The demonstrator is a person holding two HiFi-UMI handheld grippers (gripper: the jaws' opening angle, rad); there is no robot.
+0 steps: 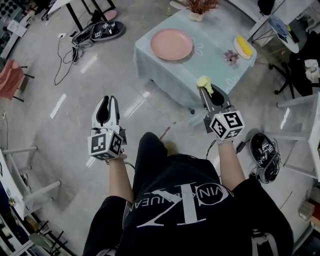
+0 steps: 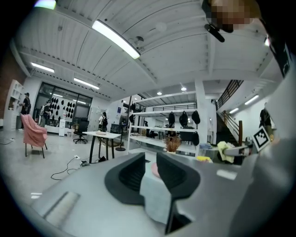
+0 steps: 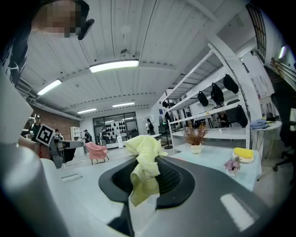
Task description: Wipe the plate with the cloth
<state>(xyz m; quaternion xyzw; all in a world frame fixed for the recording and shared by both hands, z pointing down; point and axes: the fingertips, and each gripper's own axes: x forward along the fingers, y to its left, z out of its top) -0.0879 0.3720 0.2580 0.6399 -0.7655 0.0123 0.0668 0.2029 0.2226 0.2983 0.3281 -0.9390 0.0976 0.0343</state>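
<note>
A round pink plate [image 1: 171, 44] lies on a small table with a pale blue cover [image 1: 165, 70], ahead of me on the grey floor. My right gripper [image 1: 206, 90] is held in the air short of the table's near corner, shut on a crumpled yellow cloth [image 1: 204, 83]. In the right gripper view the cloth [image 3: 144, 159] hangs out between the black pads. My left gripper [image 1: 108, 101] is lower left, away from the table, open and holding nothing. Through its gap in the left gripper view a sliver of the plate [image 2: 155, 170] shows.
On the table also stand a dried plant in a pot [image 1: 197, 7], a small flower [image 1: 231, 56] and a yellow thing on a white dish [image 1: 243, 47]. Spare grippers and cables lie on the floor [image 1: 102, 31] [image 1: 265, 150]. White frames stand right and left.
</note>
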